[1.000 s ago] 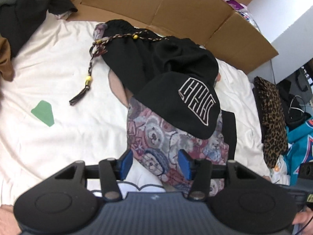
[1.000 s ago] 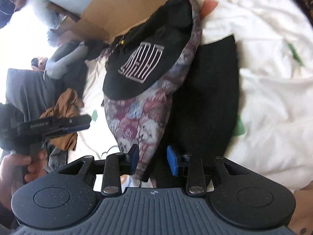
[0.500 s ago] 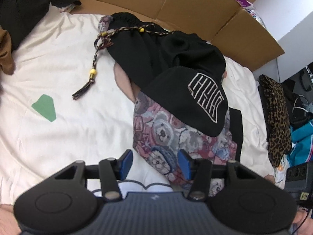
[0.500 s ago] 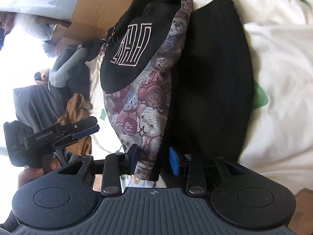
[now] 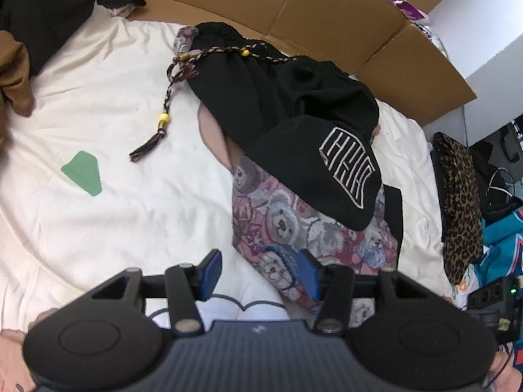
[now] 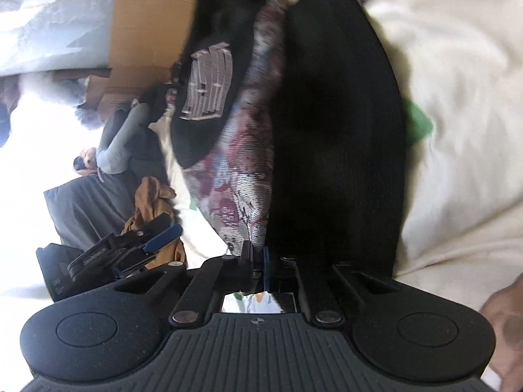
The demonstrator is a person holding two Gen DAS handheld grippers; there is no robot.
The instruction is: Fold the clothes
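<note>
In the left wrist view the left tool (image 5: 258,272) sits at lower centre with its blue-padded fingers spread wide and nothing between them. The garment (image 5: 294,170), black cloth with a teddy-bear print lining, lies crumpled on the white bed sheet (image 5: 98,228) from the upper centre down to just beyond the tool's right fingertip; the printed lower hem reaches the gap between the fingers without being gripped. A braided drawstring (image 5: 166,111) with yellow beads trails off the waistband toward the left. Flattened cardboard (image 5: 327,9) lines the top of the frame, and a leopard-print cloth (image 5: 457,202) lies at the right edge.

In the right wrist view (blurred) the right tool (image 6: 256,258) at lower centre has its fingers pressed together, pinching the garment's edge where print meets black. The cloth rises from the pinch up the middle of the frame.
</note>
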